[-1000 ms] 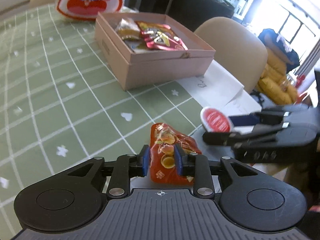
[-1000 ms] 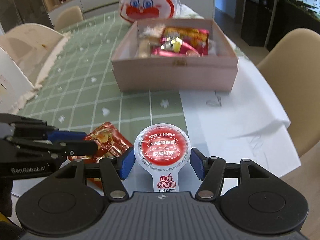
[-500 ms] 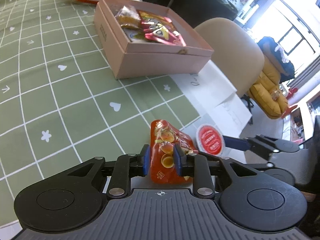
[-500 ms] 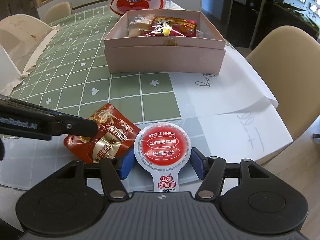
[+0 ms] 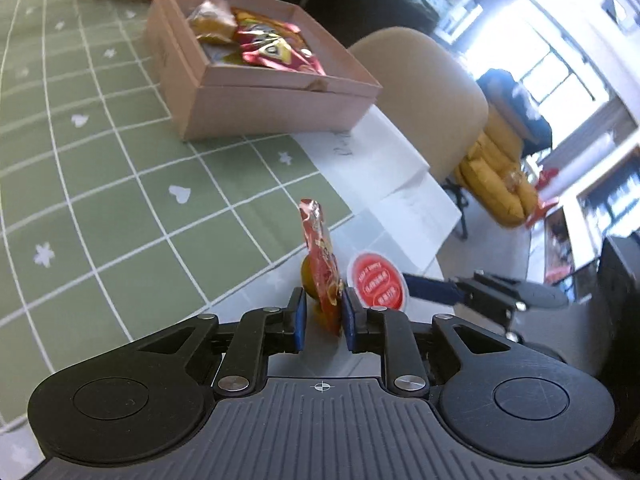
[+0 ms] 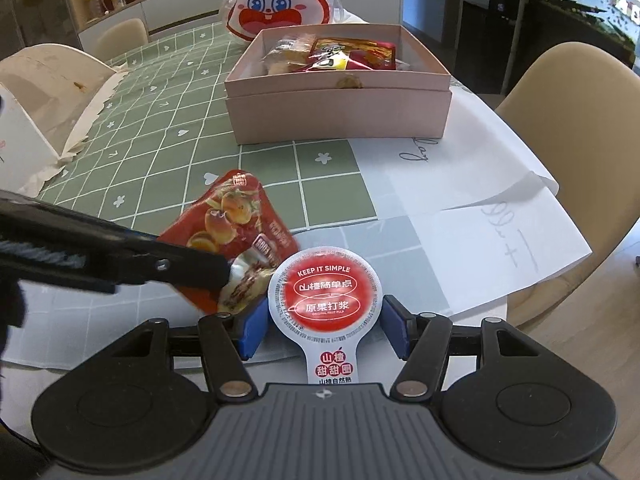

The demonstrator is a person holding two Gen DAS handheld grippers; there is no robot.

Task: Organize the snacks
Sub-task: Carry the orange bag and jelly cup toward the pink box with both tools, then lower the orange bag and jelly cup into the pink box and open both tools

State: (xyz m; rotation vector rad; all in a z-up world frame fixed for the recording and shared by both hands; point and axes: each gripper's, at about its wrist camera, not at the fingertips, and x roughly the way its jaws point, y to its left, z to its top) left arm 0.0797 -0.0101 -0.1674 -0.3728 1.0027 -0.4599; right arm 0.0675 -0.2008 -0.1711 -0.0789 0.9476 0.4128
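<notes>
My left gripper (image 5: 323, 316) is shut on a red snack packet (image 5: 320, 264), held edge-on above the table's near edge; the packet also shows in the right wrist view (image 6: 236, 232). My right gripper (image 6: 324, 322) is shut on a round red-lidded jelly cup (image 6: 325, 290), which shows just right of the packet in the left wrist view (image 5: 376, 286). The open pink box (image 5: 256, 100) with several snacks inside stands farther back on the table; it also shows in the right wrist view (image 6: 340, 100).
A green checked tablecloth (image 6: 168, 120) covers the table. White paper sheets (image 6: 472, 200) lie at the right edge. A rabbit-face bag (image 6: 280, 4) stands behind the box. Beige chairs (image 6: 580, 128) stand beside the table.
The left gripper has lifted and turned, so the red packet now stands edge-on instead of lying flat. Both grippers have risen a little, still holding their snacks.
</notes>
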